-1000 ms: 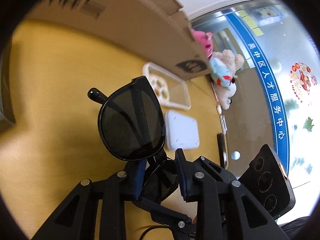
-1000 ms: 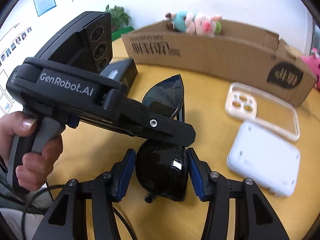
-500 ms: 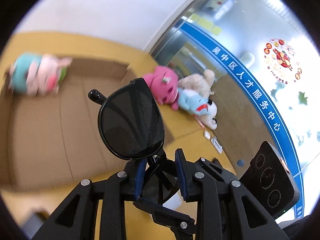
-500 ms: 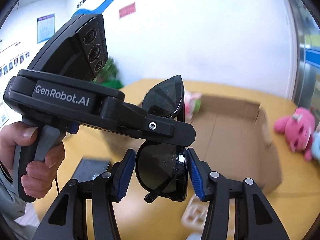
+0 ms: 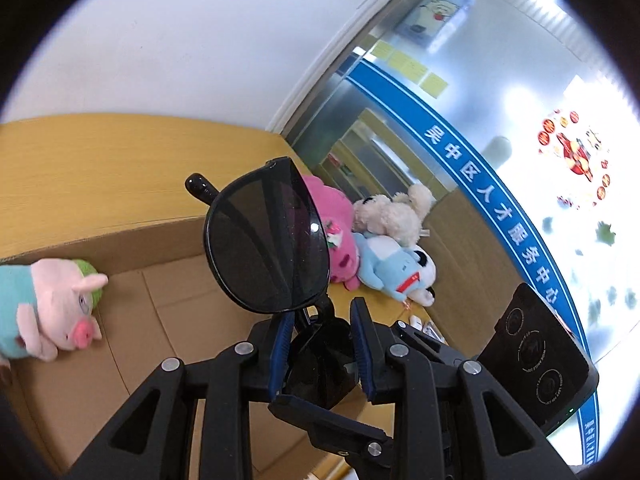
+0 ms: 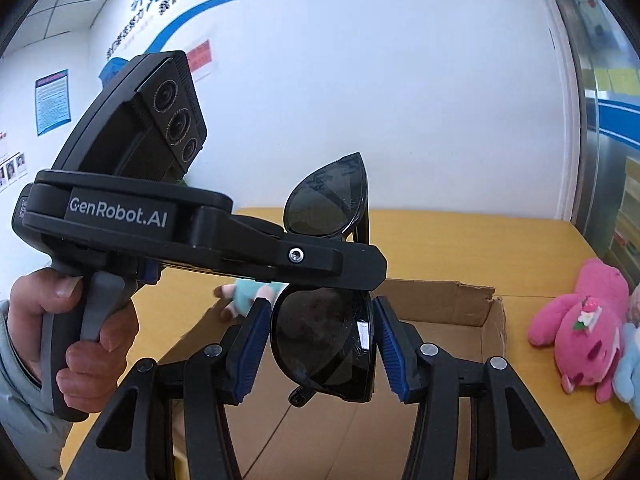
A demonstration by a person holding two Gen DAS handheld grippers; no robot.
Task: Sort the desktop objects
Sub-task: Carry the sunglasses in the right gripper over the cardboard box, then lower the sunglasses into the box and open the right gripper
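Black folded sunglasses (image 5: 268,240) are held in the air above an open cardboard box (image 5: 168,312). My left gripper (image 5: 320,320) is shut on the bridge of the sunglasses. In the right wrist view my right gripper (image 6: 322,332) has its blue pads on both sides of the lower lens of the sunglasses (image 6: 324,344), shut on it. The left gripper's body (image 6: 160,232) crosses in front, held by a hand. A pink and teal pig plush (image 5: 48,312) lies inside the box.
A pink plush (image 6: 580,328), a white plush (image 5: 396,212) and a blue plush (image 5: 388,272) lie on the yellow table (image 6: 480,248) right of the box. A white wall stands behind and a glass partition stands to the right.
Both grippers have lifted the sunglasses from low over the table, past the phone case and white box, up to above the open cardboard box. The grips have not changed.
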